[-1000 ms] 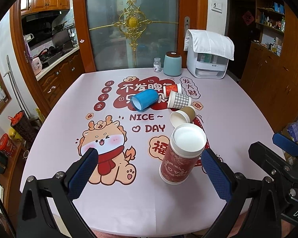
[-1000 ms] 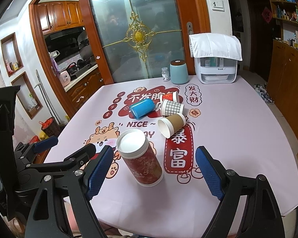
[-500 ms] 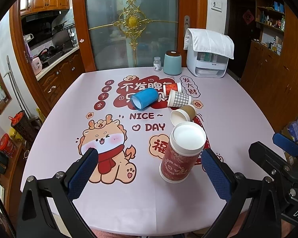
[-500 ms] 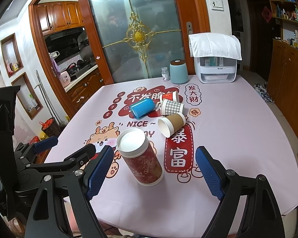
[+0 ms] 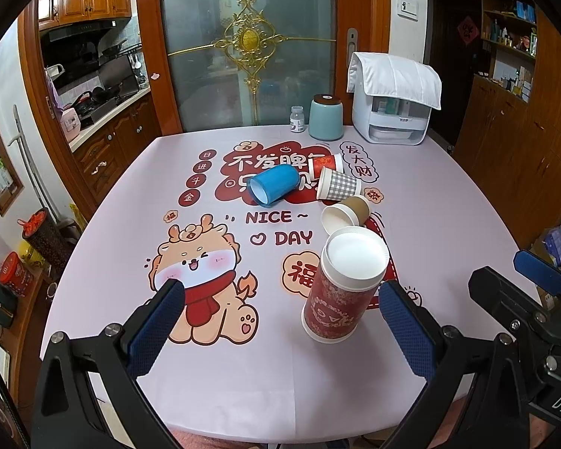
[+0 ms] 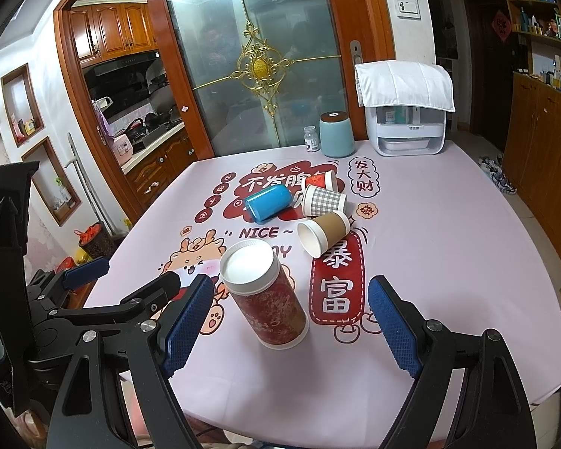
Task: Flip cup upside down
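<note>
A tall red patterned cup (image 5: 338, 292) stands upside down on the pink table, its white base on top; it also shows in the right wrist view (image 6: 267, 299). Behind it several cups lie on their sides: a brown one (image 5: 346, 215), a grey checked one (image 5: 336, 189), a small red one (image 5: 325, 164) and a blue one (image 5: 275, 189). My left gripper (image 5: 280, 333) is open and empty, the red cup just ahead between its blue pads. My right gripper (image 6: 288, 321) is open and empty, also around the red cup without touching it.
At the table's far edge stand a teal canister (image 5: 325, 118), a small white bottle (image 5: 297, 119) and a white appliance under a cloth (image 5: 394, 112). The printed pink tablecloth (image 5: 131, 205) covers the table. Wooden cabinets stand right, a glass door behind.
Almost nothing has moved. Both grippers stay open near the upside-down red cup, and the cups lie as before.
</note>
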A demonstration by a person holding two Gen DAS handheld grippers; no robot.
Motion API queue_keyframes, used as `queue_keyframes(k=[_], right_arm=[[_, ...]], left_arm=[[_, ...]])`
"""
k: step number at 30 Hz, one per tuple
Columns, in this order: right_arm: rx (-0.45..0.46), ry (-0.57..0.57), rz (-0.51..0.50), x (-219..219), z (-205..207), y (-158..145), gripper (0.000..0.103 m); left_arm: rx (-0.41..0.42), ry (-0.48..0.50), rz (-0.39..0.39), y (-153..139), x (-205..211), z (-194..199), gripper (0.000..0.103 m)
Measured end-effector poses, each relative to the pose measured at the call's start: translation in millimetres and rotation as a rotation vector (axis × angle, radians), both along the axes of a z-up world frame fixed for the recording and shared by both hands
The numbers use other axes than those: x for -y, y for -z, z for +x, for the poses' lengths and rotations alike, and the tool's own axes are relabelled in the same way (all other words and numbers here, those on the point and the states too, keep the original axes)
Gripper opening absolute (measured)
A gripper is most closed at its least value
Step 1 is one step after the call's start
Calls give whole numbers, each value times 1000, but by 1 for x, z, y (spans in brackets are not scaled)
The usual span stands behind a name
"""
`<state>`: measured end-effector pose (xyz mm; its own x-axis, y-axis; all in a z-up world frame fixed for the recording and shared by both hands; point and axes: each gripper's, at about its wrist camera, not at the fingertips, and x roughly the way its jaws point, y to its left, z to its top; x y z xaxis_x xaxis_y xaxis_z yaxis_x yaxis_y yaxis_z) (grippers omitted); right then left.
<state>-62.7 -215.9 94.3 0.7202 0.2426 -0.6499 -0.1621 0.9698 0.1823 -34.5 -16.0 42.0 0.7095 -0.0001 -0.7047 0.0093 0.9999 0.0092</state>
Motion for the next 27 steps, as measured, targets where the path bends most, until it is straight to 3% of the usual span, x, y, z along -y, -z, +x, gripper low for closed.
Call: queue_keyframes(k=[27], right_arm=[[5,0,2,-4,0,5,86]], left_arm=[[9,-3,7,-5,-3,-3,102]])
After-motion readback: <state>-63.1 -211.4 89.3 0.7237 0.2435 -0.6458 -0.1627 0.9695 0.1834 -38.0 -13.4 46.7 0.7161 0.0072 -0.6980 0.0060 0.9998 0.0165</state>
